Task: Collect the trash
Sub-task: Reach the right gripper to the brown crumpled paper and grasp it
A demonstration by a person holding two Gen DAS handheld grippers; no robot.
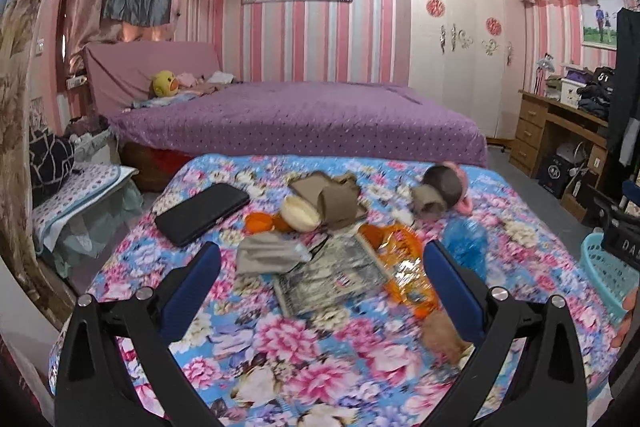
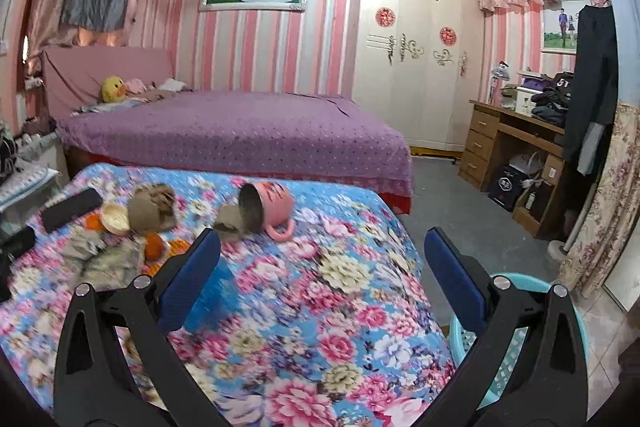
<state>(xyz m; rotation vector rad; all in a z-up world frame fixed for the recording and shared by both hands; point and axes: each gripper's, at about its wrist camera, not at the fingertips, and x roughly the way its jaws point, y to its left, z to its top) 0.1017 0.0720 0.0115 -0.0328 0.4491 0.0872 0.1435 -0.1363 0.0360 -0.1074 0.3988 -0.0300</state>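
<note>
Black gripper frames, blue fingers (image 1: 192, 283), silver screws.

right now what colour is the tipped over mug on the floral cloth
Pink, with a darker grey inside. The mug lies on its side; the right wrist view shows it best.

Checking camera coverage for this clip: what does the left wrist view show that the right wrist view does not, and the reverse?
Only the left wrist view shows the orange wrapper in full, the printed sheet and the blue plastic bag clearly. Only the right wrist view shows the teal basket standing on the floor beside the table, plus the tipped pink mug side on. Both share the floral tablecloth, black phone, brown paper scraps, and open, empty grippers: left gripper, right gripper.
</note>
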